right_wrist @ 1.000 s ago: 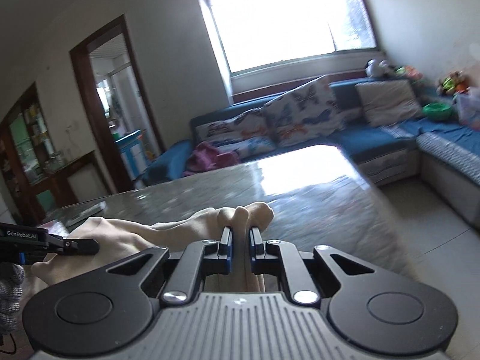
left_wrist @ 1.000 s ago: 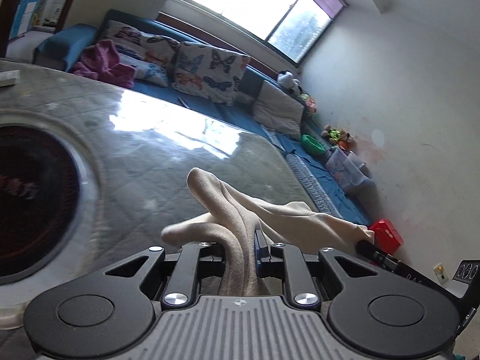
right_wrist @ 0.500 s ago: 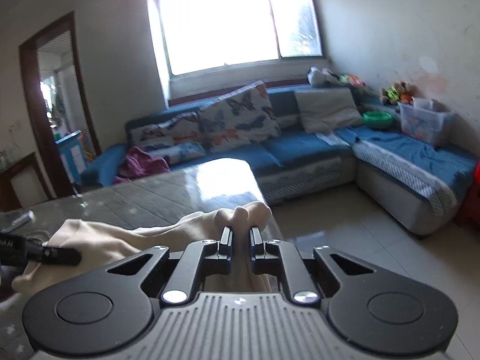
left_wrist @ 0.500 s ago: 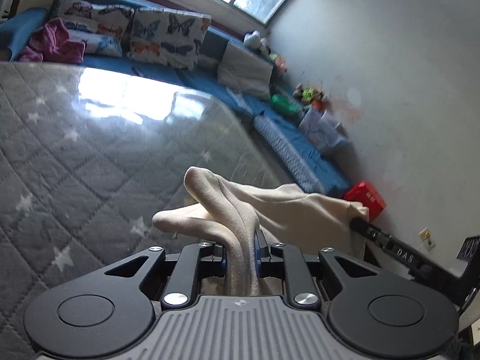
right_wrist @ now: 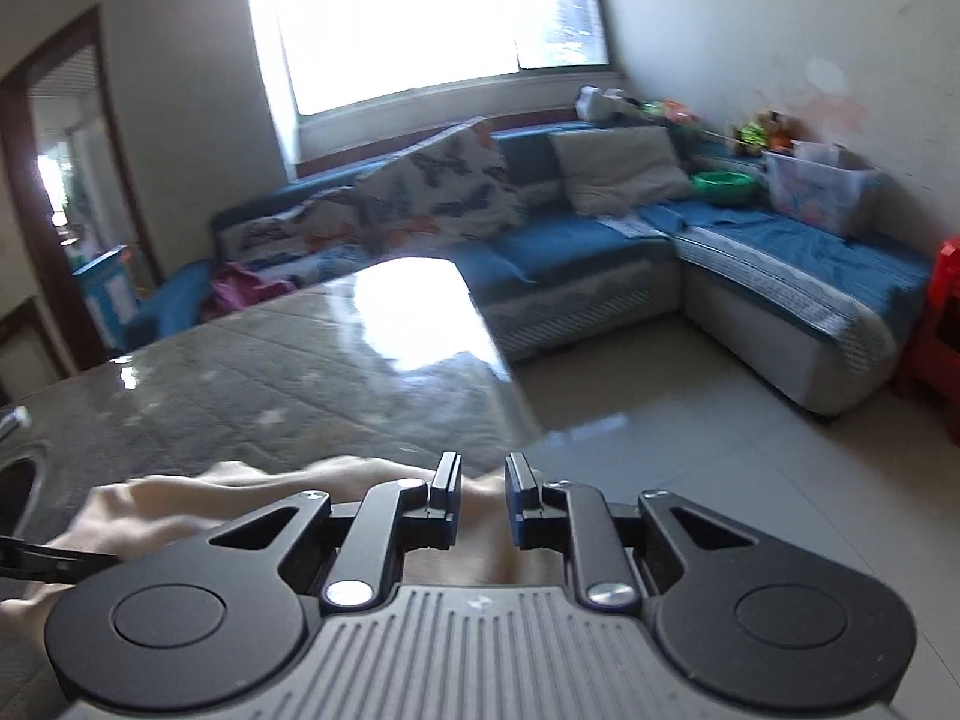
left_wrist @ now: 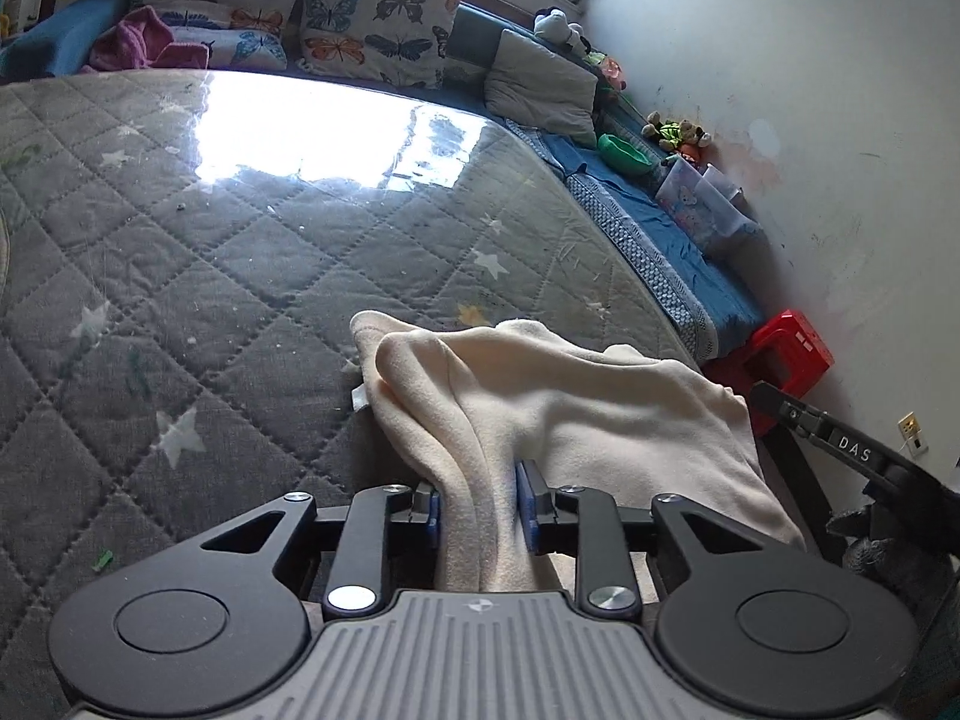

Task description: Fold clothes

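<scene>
Left gripper (left_wrist: 479, 501): seen at the bottom centre of the left wrist view, jaws pinched in on a bunched fold of the cream garment (left_wrist: 564, 402), so it was clamped on cloth.
Right gripper (right_wrist: 483, 495): shown at the bottom centre of the right wrist view with a clear gap between the blue-padded fingers (right_wrist: 517, 498); nothing was gripped, the cloth was just seen lying under and behind them. The picture was a bit smeared.
Cream garment: draped from the left jaws up toward mid-frame and off to the right, its far edge laid on the table (left_wrist: 240, 276) close to the table's right edge. In the right wrist view it was spread across the lower left (right_wrist: 180, 501).
Table: covered in a grey quilted star-pattern cloth under a shiny clear sheet, window glare caught in the upper middle.
Red stool (left_wrist: 786, 354): spotted at the right, on the floor past the table edge.
Sofa (right_wrist: 576, 246): blue, placed along the far walls, with butterfly cushions (left_wrist: 372, 30) at the top of the frame.
</scene>
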The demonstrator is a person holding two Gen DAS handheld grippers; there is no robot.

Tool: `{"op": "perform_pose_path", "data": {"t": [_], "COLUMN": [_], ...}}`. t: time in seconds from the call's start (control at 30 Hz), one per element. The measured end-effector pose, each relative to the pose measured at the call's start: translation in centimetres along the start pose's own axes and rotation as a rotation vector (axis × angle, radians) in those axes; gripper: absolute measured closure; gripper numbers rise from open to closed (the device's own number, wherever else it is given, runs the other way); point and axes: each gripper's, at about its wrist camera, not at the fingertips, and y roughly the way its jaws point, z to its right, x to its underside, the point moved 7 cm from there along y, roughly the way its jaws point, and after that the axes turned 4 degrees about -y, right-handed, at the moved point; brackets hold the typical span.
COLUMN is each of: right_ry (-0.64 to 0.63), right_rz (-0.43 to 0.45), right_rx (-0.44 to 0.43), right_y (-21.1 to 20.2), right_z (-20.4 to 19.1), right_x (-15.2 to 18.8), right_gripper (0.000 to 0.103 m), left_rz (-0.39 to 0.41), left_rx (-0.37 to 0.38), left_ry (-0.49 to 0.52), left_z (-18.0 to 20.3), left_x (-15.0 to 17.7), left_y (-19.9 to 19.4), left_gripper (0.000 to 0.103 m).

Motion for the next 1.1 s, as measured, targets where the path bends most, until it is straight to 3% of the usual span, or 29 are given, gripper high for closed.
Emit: {"op": "perform_pose_path", "data": {"t": [0.1,0.3,0.47,0.7,0.83,1.1], "right_ry": [0.016,0.001,-0.012,-0.031,-0.049,-0.067], "right_rz": [-0.027,-0.035,-0.041,-0.055,-0.064,-0.067], "right_rx": [-0.059,-0.068,-0.074,-0.096,-0.09,-0.074], "right_y": [1.0,1.8,2.5,3.7,4.6,5.5], "right_z": [-1.1,-1.9,-2.5,-4.0,-4.5,-4.8], "right_x": [0.3,0.2,0.1,0.1,0.2,0.5], "right_gripper": [0.087,0.088,0.087,0.084,0.078,0.076], "left_rz": [0.017,0.052,0.09,0.074,0.038,0.026], "left_rx": [-0.026,-0.082,-0.105,-0.012,0.003,-0.003], "left_ry": [0.04,0.08,0.134,0.174,0.178,0.16], "left_z": [0.4,-0.2,0.3,3.4,4.1,3.5], "left_x": [-0.1,-1.0,-2.1,-3.1,-3.3,-3.5], "left_y": [-0.4,-1.8,-1.9,1.1,3.6,5.6], "left_gripper": [0.067,0.056,0.058,0.072,0.072,0.072]}}
